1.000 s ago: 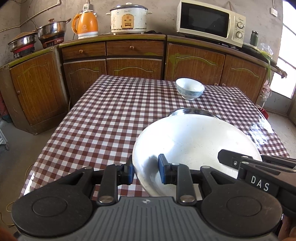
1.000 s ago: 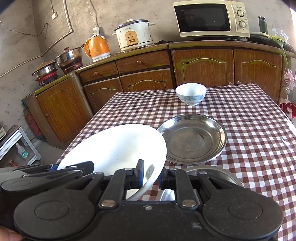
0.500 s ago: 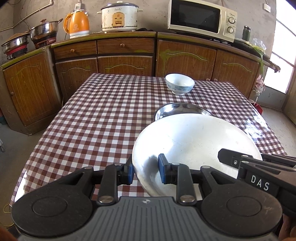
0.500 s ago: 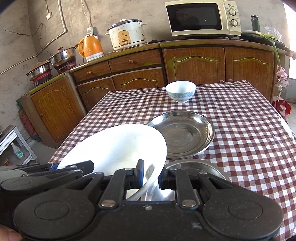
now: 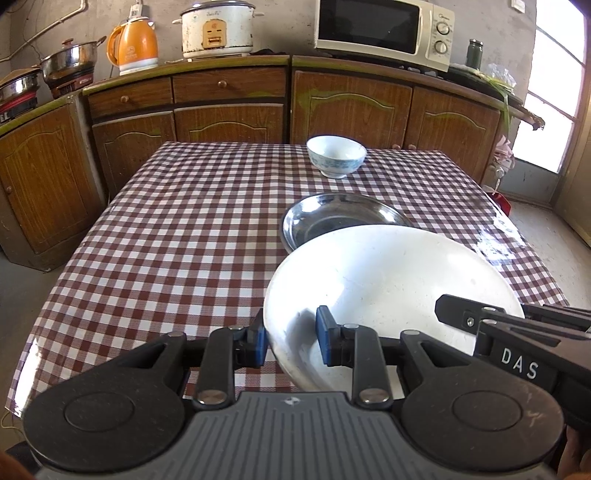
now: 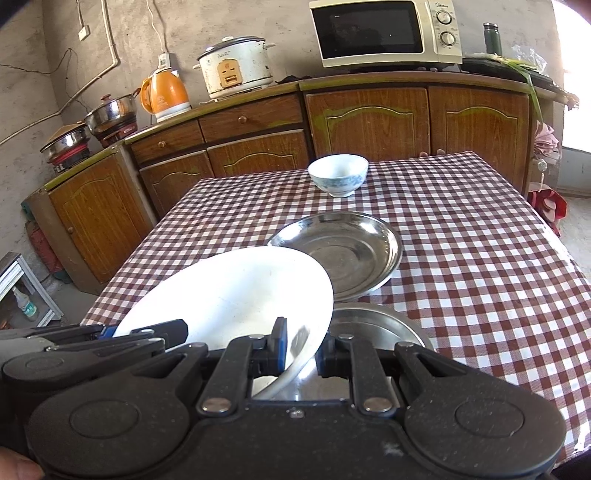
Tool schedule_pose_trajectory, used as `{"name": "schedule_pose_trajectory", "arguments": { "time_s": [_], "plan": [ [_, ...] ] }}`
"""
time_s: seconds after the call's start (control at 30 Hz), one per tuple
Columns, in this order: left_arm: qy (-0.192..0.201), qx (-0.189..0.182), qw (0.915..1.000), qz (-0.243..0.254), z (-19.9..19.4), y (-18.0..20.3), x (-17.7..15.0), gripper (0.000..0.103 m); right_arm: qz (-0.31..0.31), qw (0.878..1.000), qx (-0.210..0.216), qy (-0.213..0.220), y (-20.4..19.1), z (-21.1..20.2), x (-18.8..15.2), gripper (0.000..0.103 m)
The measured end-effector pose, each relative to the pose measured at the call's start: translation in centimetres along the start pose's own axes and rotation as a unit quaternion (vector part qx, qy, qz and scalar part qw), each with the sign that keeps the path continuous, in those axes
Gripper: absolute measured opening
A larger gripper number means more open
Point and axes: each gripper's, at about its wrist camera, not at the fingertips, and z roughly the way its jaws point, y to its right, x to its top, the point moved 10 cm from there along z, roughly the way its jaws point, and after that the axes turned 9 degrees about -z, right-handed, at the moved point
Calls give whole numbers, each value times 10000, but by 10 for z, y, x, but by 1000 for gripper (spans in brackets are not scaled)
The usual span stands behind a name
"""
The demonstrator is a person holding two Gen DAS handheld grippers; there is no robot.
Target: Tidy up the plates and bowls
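Big plate (image 5: 388, 291) up above counter (image 5: 177, 236), near front edge. Left claw (image 5: 290, 339) on plate's left rim, right claw (image 6: 301, 349) on its right rim. Metal dish (image 6: 343, 251) on counter behind plate. Second metal dish (image 6: 373, 323) under plate's right side. Small bowl (image 5: 336, 155) far back. Cupboards (image 5: 229, 107) behind counter; microwave (image 5: 384, 31), rice cooker (image 5: 218, 29), kettle (image 5: 135, 46) on top.
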Motion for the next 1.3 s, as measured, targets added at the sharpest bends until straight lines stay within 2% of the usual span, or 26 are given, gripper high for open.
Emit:
{"name": "schedule_pose_trajectory", "arguments": {
  "time_s": [1.3],
  "plan": [
    [-534,-403,9966,476,50,49,-32,27,574,9965,-414,-438,64,11,-45,20]
  ]
}}
